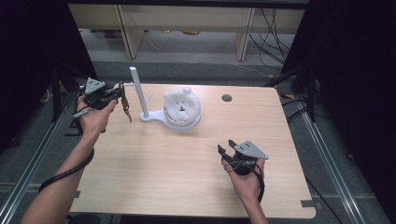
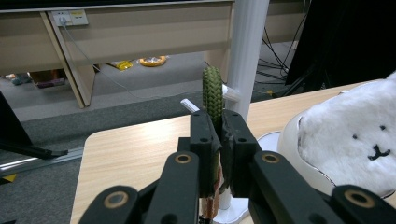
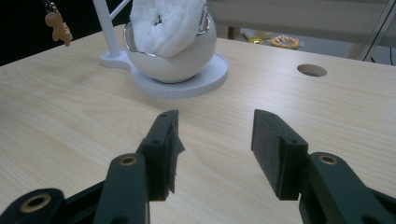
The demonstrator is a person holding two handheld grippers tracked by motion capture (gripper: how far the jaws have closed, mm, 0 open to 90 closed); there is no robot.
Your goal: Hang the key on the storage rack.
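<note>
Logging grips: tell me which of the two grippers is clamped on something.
The left gripper, by the white stand, pinches a green braided cord; the right gripper is open over bare table.

High view looks down from above; gripper views sit low, close — all share the white stand (image 1: pixel 140 95).

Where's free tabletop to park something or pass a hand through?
Bare wood runs between the white stand's base and the right claw, and across the near left of the table. The right edge beyond the cable hole is also free. It is crowded at the far left, where the left claw holds a braided keychain beside the stand's post.
</note>
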